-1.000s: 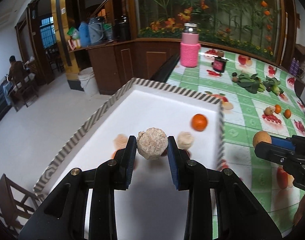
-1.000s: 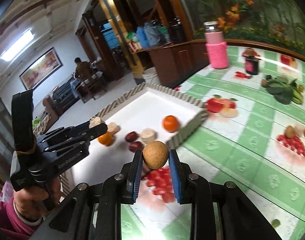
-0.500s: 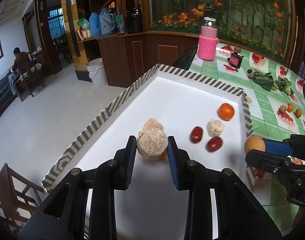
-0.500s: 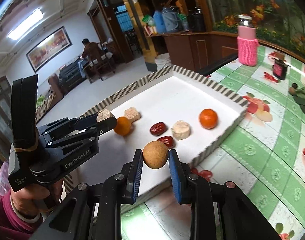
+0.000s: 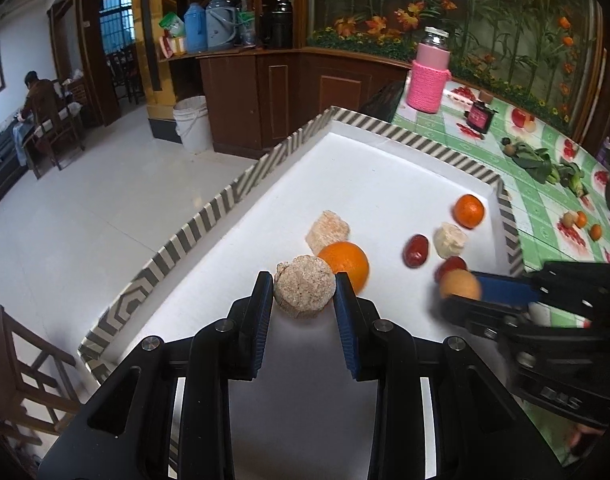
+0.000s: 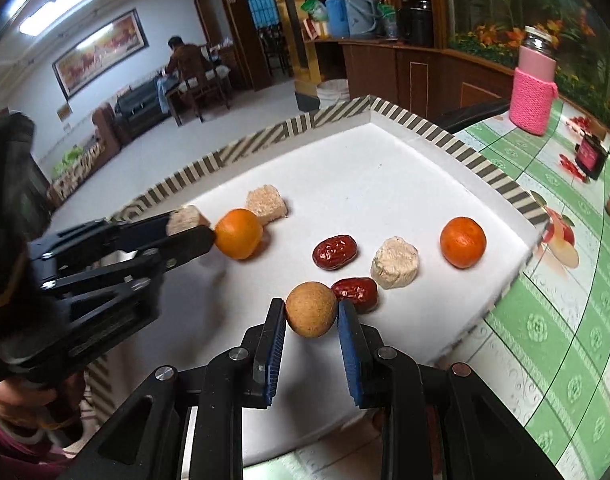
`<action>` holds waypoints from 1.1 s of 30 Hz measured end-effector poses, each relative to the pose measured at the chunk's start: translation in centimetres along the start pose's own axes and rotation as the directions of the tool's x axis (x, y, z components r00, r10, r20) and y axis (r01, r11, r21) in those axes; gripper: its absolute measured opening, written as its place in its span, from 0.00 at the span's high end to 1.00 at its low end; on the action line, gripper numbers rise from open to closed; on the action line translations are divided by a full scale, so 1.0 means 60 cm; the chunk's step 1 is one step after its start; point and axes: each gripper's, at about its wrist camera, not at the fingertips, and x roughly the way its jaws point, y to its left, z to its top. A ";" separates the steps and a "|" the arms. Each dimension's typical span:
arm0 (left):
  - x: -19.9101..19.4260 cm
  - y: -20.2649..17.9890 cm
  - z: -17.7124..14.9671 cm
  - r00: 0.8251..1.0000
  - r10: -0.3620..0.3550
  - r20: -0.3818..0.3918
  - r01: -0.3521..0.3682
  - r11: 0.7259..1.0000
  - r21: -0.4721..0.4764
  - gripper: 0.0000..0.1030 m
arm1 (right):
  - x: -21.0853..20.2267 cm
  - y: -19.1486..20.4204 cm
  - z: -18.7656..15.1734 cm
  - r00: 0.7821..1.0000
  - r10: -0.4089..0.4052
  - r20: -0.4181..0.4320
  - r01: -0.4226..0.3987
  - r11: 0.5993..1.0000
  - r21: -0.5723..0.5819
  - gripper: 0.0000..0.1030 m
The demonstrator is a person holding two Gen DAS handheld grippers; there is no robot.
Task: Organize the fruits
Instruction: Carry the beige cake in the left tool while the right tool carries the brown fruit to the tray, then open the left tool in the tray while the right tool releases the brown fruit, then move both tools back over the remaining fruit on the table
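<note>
White foam tray (image 6: 385, 168) already holds oranges, dates and cakes. The left gripper (image 5: 304, 296) is clamped on a beige cake (image 5: 304, 290) above its near left part, the right gripper (image 6: 311, 314) on a brown fruit (image 6: 311, 309) beside a date (image 6: 355, 291). The placing step is in hand; next, each should probably lower and let go.

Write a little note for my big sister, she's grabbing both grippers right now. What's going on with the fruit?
Left gripper: shut on a beige crumbly puck, over the white tray, beside an orange.
Right gripper: shut on a round tan fruit, over the tray's near side, next to a red date.
Already lying in the tray: two oranges, two dates, two beige pieces.
Left: set both held pieces down in the tray, then fetch the small fruits on the green tablecloth.
</note>
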 end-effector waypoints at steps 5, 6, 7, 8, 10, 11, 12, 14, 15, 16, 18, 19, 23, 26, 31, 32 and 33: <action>-0.003 0.008 -0.005 1.000 -0.011 -0.008 0.010 1.000 -0.018 0.71 | 0.021 0.002 0.005 1.000 -0.016 -0.026 0.015 1.000 -0.020 0.75; -0.002 0.007 -0.005 1.000 -0.010 -0.011 0.010 1.000 -0.017 0.71 | 0.023 0.003 0.004 0.999 -0.020 -0.030 0.020 1.000 -0.023 0.75; -0.001 0.006 -0.005 1.000 -0.014 -0.013 0.013 1.000 -0.018 0.71 | 0.024 0.005 0.003 0.999 -0.033 -0.034 0.032 0.999 -0.035 0.75; 0.000 0.005 -0.007 1.000 -0.020 -0.017 0.019 1.000 -0.018 0.71 | 0.022 0.006 0.002 0.999 -0.036 -0.030 0.035 0.999 -0.041 0.74; 0.003 -0.002 -0.010 0.999 -0.028 -0.027 0.028 1.000 -0.006 0.71 | 0.012 0.006 -0.001 0.999 -0.034 -0.009 0.034 0.999 -0.040 0.72; 0.007 -0.006 -0.012 0.999 -0.032 -0.038 0.032 0.999 -0.004 0.71 | 0.006 0.004 -0.001 1.000 -0.031 0.001 0.031 0.999 -0.026 0.71; 0.009 -0.008 -0.013 0.999 -0.033 -0.044 0.032 0.999 -0.006 0.71 | 0.000 0.001 -0.002 1.000 -0.025 0.005 0.025 1.000 -0.013 0.70; 0.014 -0.013 -0.017 0.998 -0.031 -0.057 0.031 1.000 -0.003 0.69 | -0.013 -0.005 -0.006 1.000 -0.014 0.016 0.014 1.000 0.004 0.70; 0.016 -0.015 -0.018 0.998 -0.030 -0.062 0.030 1.000 0.000 0.67 | -0.019 -0.007 -0.008 1.000 -0.014 0.023 0.013 1.000 0.008 0.70; 0.017 -0.015 -0.019 0.998 -0.028 -0.065 0.028 1.000 0.001 0.62 | -0.030 -0.010 -0.012 0.999 -0.014 0.040 0.013 1.000 0.019 0.70; 0.015 -0.017 -0.020 0.998 -0.012 -0.061 0.013 1.000 0.007 0.50 | -0.046 -0.017 -0.017 0.998 -0.009 0.068 0.007 0.999 0.041 0.70; 0.012 -0.018 -0.019 0.999 -0.005 -0.051 0.006 1.000 0.009 0.43 | -0.056 -0.022 -0.020 0.996 -0.001 0.087 -0.004 0.998 0.057 0.70; -0.004 -0.025 -0.014 0.999 0.029 -0.015 -0.028 0.999 0.022 0.41 | -0.091 -0.046 -0.034 0.990 0.001 0.141 -0.017 0.993 0.115 0.70; -0.018 -0.038 -0.008 0.999 0.032 0.013 -0.032 0.999 0.031 0.41 | -0.108 -0.061 -0.043 0.987 -0.029 0.158 0.007 0.990 0.139 0.70; -0.034 -0.081 0.000 0.999 0.004 0.042 -0.007 0.998 0.060 0.41 | -0.141 -0.089 -0.066 0.981 -0.073 0.178 0.041 0.984 0.175 0.70; -0.036 -0.093 0.002 0.999 -0.007 0.048 0.004 0.998 0.069 0.41 | -0.150 -0.096 -0.073 0.980 -0.081 0.184 0.046 0.982 0.184 0.70; -0.039 -0.108 0.007 0.998 -0.019 0.053 0.015 0.997 0.079 0.41 | -0.156 -0.102 -0.077 0.978 -0.090 0.188 0.053 0.980 0.192 0.70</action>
